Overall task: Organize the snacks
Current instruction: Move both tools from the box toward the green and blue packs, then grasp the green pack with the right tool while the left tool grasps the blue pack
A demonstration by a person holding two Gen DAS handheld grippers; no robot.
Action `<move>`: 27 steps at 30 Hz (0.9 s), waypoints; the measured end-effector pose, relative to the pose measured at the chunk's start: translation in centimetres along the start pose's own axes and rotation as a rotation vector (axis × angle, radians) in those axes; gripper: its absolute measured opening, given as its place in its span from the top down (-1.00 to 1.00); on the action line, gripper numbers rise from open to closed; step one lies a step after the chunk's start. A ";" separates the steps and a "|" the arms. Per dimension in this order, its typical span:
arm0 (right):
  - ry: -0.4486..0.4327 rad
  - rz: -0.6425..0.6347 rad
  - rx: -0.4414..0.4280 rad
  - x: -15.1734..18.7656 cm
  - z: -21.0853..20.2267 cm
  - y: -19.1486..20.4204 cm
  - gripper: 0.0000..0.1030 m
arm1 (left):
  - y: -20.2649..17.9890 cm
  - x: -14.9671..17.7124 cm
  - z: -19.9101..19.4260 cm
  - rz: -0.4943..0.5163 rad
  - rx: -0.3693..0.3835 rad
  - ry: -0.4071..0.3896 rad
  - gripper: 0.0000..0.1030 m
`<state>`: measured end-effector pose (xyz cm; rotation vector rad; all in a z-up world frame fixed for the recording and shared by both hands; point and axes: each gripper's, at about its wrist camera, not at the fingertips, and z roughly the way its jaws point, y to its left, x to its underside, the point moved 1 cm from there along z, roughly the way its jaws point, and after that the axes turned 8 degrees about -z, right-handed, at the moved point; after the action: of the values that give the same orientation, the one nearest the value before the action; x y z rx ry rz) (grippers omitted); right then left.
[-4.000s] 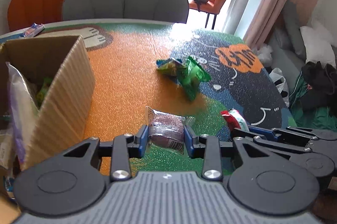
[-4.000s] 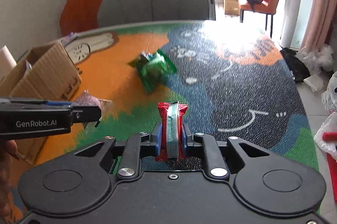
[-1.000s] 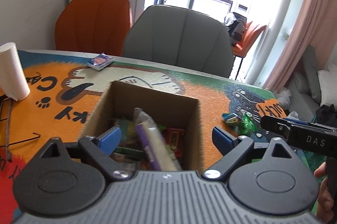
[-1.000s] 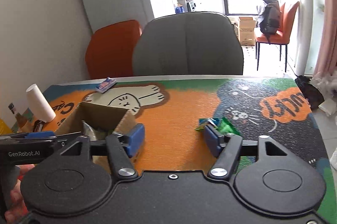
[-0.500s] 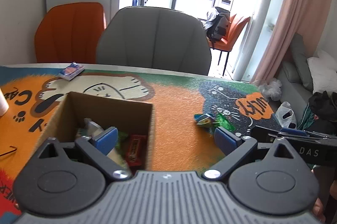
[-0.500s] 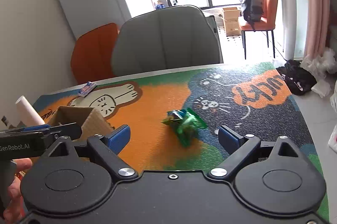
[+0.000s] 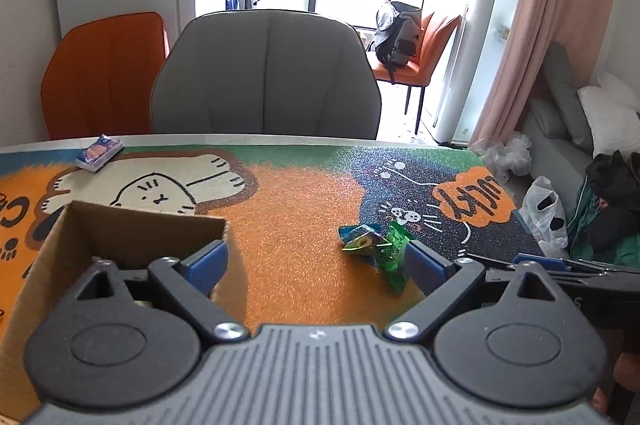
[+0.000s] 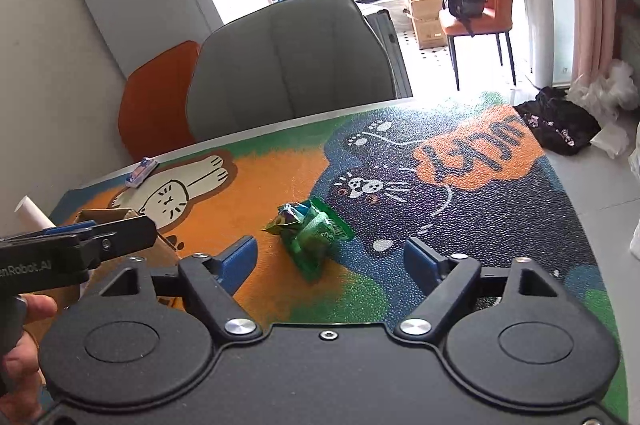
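Two snack packets lie together on the cartoon mat: a green packet (image 8: 316,233) (image 7: 394,249) and a blue-green packet (image 8: 289,218) (image 7: 360,237). My right gripper (image 8: 330,259) is open and empty, just short of the green packet and above it. My left gripper (image 7: 316,263) is open and empty, between the cardboard box (image 7: 132,225) on its left and the packets on its right. The box's inside is mostly hidden behind the left finger. The box edge also shows in the right wrist view (image 8: 108,215).
A small blue-and-white pack (image 7: 99,153) (image 8: 141,174) lies near the table's far edge. A grey chair (image 7: 264,81) and an orange chair (image 7: 104,73) stand behind the table. A white roll (image 8: 34,215) stands at far left. Bags lie on the floor at right.
Both grippers, once shut on snacks, are now open and empty after being over the box. Both have swung right from the box toward the green and blue-green packets.
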<state>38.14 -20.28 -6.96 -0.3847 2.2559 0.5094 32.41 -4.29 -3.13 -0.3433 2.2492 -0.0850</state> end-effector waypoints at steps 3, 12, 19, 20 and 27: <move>0.013 0.007 -0.011 -0.2 1.1 -0.3 -0.32 | -0.4 -0.3 1.2 0.012 -0.007 0.018 -0.45; 0.054 0.036 -0.042 -0.6 4.8 -0.4 -0.09 | -0.3 -1.2 4.5 -0.019 -0.008 0.075 -0.09; 0.086 0.043 -0.036 -0.6 7.1 -0.2 -0.05 | -0.4 -1.9 6.5 -0.045 -0.011 0.096 -0.05; 0.090 0.043 -0.034 -0.6 7.4 -0.2 -0.05 | -0.4 -2.0 6.8 -0.052 -0.010 0.099 -0.05; 0.123 -0.005 -0.019 -0.5 8.3 0.1 0.12 | -1.0 -2.2 8.6 -0.080 -0.002 0.122 -0.05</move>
<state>43.62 -16.23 -11.75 -0.4418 2.3694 0.5172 40.57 -4.15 -6.88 -0.4401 2.3560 -0.1498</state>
